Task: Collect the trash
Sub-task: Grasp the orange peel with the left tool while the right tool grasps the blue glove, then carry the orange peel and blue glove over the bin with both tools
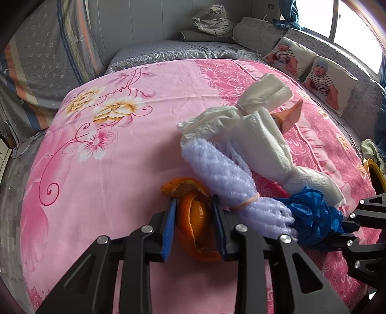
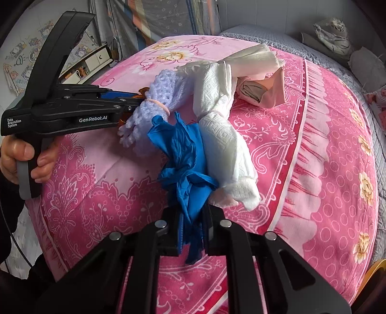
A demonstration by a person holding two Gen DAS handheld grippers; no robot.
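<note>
An orange peel (image 1: 194, 217) lies on the pink blanket (image 1: 108, 169), and my left gripper (image 1: 194, 205) is shut on it. A crumpled blue plastic glove (image 2: 185, 169) sits between the pads of my right gripper (image 2: 193, 215), which is shut on it; it also shows in the left wrist view (image 1: 313, 217). A lavender foam net (image 1: 217, 169) tied with a rubber band lies beside the peel, seen too in the right wrist view (image 2: 159, 96). White paper towels (image 1: 260, 135) tied in bundles lie across the net and glove. A pink folded piece (image 2: 263, 91) lies behind them.
Two baby-print pillows (image 1: 323, 79) and a wrapped plush tiger (image 1: 214, 19) lie along the bed's far side. A yellow-rimmed container (image 1: 374, 174) shows at the right edge. A white drawer unit (image 2: 96, 60) stands beside the bed. My left gripper's body (image 2: 72, 108) shows in the right wrist view.
</note>
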